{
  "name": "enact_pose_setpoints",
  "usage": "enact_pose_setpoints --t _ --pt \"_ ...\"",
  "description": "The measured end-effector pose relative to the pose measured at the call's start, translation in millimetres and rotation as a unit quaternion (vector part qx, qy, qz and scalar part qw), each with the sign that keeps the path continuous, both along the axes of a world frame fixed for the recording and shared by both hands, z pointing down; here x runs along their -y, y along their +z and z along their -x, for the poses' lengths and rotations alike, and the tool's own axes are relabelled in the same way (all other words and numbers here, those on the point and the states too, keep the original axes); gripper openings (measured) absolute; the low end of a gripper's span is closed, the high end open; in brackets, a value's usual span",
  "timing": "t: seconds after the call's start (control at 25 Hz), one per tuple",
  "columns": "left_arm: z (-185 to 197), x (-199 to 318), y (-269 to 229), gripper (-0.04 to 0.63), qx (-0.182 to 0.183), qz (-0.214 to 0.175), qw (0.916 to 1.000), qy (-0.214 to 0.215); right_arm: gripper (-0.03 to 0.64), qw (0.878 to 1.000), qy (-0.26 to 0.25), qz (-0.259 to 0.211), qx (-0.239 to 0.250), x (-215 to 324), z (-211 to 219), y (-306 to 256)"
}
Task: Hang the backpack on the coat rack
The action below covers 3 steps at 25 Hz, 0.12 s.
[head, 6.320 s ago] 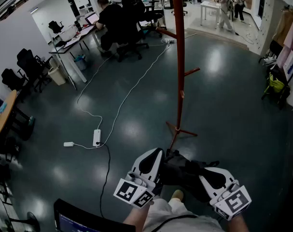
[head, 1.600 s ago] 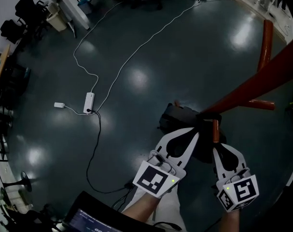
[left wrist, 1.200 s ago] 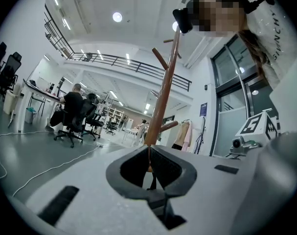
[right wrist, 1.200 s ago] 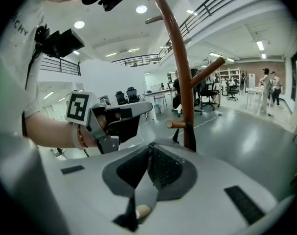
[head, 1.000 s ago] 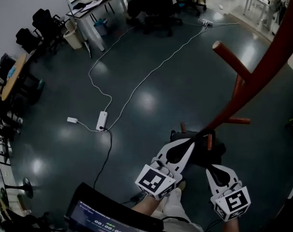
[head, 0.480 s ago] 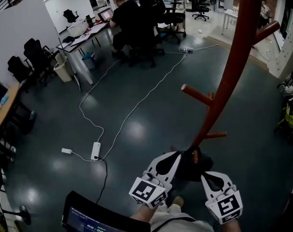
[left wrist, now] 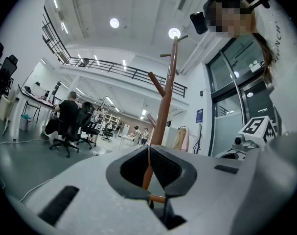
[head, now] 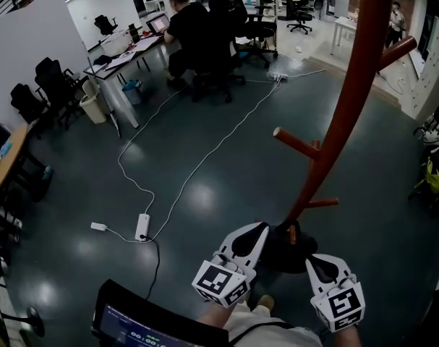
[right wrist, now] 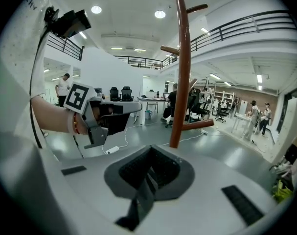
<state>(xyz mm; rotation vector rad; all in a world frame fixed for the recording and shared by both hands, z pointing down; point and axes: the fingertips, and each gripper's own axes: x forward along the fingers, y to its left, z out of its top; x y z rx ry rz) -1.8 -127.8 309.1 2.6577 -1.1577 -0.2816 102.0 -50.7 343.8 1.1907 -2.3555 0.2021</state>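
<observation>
The red-brown coat rack (head: pixel 343 107) rises close in front of me, with a peg (head: pixel 296 142) at mid height and a short one (head: pixel 322 203) lower down. The black backpack (head: pixel 280 246) hangs between my grippers, right by the rack's foot. My left gripper (head: pixel 258 230) is shut on a backpack strap (left wrist: pixel 162 213), with the rack pole (left wrist: pixel 165 97) just beyond its jaws (left wrist: pixel 149 153). My right gripper (head: pixel 314 261) is shut on another dark strap (right wrist: pixel 141 199) that runs out between its jaws (right wrist: pixel 150 151); the pole (right wrist: pixel 182 72) stands straight ahead.
A white power strip (head: pixel 142 227) and long cables lie on the floor to the left. A person (head: pixel 186 27) sits at desks with office chairs at the back. A screen's edge (head: pixel 150 325) shows at the bottom left. Bags (head: pixel 434 176) stand at the right.
Over the past seconds both grippers have carried the backpack up to the rack's foot and the view has tilted up. In the last half second almost nothing moved.
</observation>
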Motion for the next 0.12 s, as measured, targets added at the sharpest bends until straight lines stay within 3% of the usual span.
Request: enact_pose_setpoints --t 0.12 --pt "-2.5 2.5 0.0 0.020 0.000 -0.002 1.0000 0.008 0.018 1.000 0.006 0.005 -0.001 3.4 -4.5 5.1"
